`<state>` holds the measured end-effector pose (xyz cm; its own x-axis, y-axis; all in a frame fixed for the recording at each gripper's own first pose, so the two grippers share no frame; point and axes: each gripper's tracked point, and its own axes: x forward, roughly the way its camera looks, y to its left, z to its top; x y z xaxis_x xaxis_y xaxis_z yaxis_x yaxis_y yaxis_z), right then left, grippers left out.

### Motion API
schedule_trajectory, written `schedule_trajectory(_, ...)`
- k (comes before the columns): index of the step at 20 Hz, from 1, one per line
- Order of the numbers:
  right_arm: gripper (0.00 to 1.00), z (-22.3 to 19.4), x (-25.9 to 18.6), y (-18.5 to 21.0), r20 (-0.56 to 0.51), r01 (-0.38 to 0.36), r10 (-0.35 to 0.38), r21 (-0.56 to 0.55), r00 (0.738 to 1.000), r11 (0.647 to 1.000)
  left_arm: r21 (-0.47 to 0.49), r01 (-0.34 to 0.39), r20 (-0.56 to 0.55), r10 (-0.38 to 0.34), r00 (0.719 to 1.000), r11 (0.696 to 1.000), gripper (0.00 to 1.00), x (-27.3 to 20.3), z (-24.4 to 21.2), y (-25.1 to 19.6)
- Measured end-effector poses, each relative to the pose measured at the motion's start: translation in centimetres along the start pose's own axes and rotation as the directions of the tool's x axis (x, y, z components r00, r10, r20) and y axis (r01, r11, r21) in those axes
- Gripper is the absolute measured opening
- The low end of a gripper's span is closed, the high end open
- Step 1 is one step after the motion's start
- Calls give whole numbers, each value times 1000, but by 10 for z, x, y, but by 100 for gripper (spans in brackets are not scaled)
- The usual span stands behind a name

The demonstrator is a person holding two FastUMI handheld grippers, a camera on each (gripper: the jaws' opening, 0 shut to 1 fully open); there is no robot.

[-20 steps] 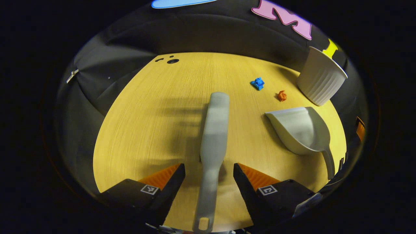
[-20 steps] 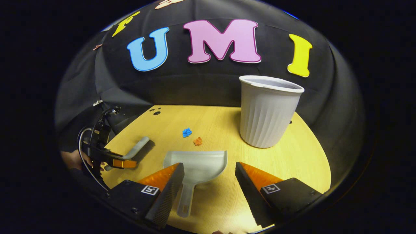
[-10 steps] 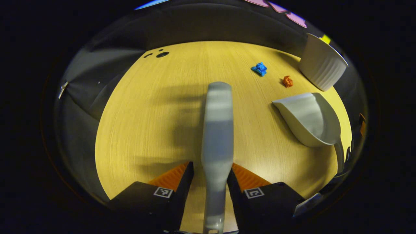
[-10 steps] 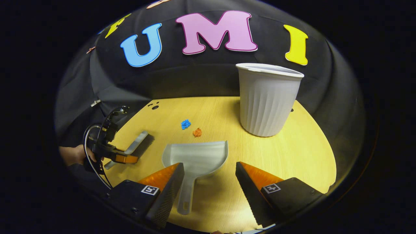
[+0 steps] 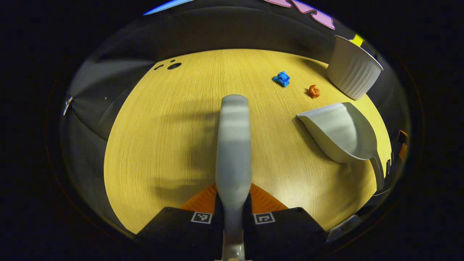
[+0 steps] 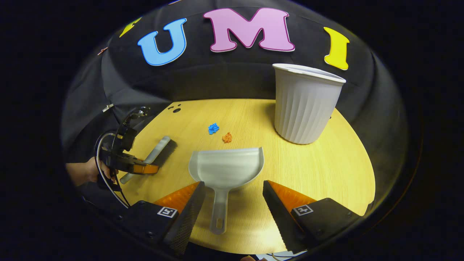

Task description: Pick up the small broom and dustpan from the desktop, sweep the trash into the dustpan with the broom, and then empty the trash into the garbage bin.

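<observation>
- One broom (image 5: 233,145), one dustpan (image 6: 224,169), one bin (image 6: 304,103) and two scraps of trash sat on the one table (image 5: 159,145): a blue scrap (image 6: 213,128) and an orange scrap (image 6: 227,137), close together between the dustpan's mouth and the far edge.
- The left gripper (image 5: 232,208) pointed along the tabletop, its fingers pressed on either side of the broom's handle, the brush end reaching away across the wood.
- In the right gripper view, a hand (image 6: 88,173) held that gripper at the table's left edge.
- The right gripper (image 6: 233,203) hung low with its jaws wide apart, the dustpan's handle lying untouched between them.
- The bin stood upright beyond the dustpan, near the table's far edge.
</observation>
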<state>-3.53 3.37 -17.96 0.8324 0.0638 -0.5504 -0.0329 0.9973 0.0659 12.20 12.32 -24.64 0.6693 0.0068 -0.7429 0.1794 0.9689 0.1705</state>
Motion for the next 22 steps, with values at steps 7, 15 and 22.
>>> schedule_trajectory(7,99,-31,22,3,-119,21,-27,-50,993,999,-9,-29,121,30,992,1000,25,-32,10,-3)
schedule_trajectory(15,100,-71,66,11,-239,16,-31,-65,970,998,-69,-88,211,101,972,994,25,-87,23,2)
schedule_trajectory(22,99,-91,107,5,-331,55,-73,-66,941,996,-148,-109,207,138,969,983,25,-101,17,7)
